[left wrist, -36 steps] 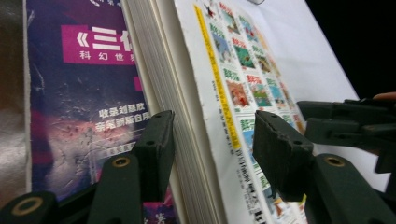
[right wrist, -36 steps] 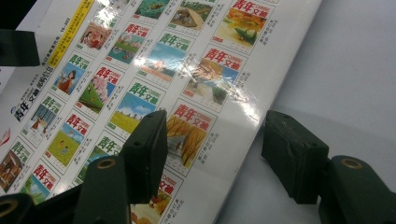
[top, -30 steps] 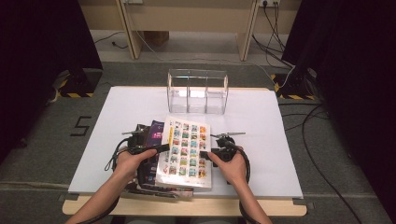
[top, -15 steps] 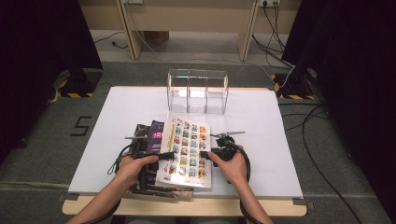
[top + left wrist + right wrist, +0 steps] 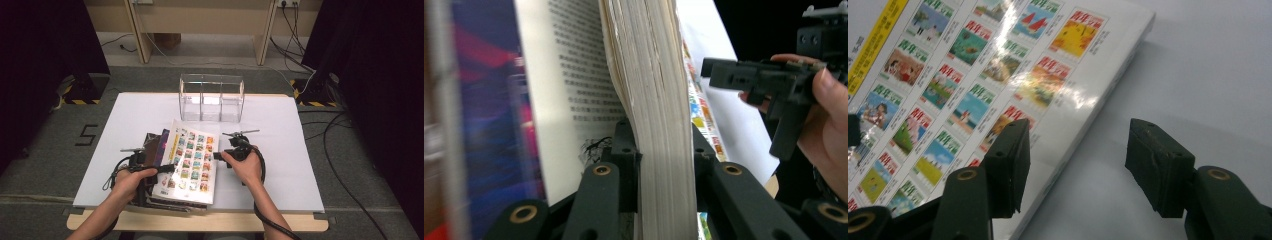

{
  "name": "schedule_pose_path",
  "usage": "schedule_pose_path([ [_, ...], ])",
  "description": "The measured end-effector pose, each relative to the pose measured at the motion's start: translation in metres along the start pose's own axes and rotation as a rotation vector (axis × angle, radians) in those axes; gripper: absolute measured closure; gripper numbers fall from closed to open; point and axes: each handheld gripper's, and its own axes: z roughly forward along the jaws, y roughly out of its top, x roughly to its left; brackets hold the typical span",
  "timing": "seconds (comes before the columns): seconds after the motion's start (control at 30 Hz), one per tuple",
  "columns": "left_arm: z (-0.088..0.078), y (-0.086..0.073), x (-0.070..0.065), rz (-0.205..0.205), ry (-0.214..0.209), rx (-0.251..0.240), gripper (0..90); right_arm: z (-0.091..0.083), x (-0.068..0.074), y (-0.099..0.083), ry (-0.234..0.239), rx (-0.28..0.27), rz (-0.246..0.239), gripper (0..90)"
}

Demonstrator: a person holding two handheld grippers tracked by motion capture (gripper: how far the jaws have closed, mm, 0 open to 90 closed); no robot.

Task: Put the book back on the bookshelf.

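White table [image 5: 300, 150]: left gripper [image 5: 659, 165] clamps magazine [image 5: 190, 160] edge; right gripper [image 5: 1075, 165] gapes beside.

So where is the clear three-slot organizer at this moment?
In the high view, the clear organizer stands upright at the table's far edge, centred, beyond the picture-covered book and apart from it.

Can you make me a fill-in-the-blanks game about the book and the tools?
The left tool is shut on the ____.
The right tool has its jaws ____.
The clear box on the table has ____ compartments.
The book cover shows rows of small ____.
Missing words: book; open; three; pictures.
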Motion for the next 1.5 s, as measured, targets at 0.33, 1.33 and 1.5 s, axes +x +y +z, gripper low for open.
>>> schedule_pose_path([
  [0.33,-0.004,-0.001,0.007,-0.002,0.009,0.007,71.4,0.028,-0.002,0.031,0.038,0.035,0.043,42.6],
  [1.33,0.007,0.012,0.002,0.052,0.05,0.054,69.7,0.037,-0.018,0.054,0.091,0.019,0.134,47.8],
  [1.5,0.007,0.013,0.003,0.054,0.049,0.061,69.6,0.027,-0.013,0.059,0.086,0.006,0.121,52.6],
])
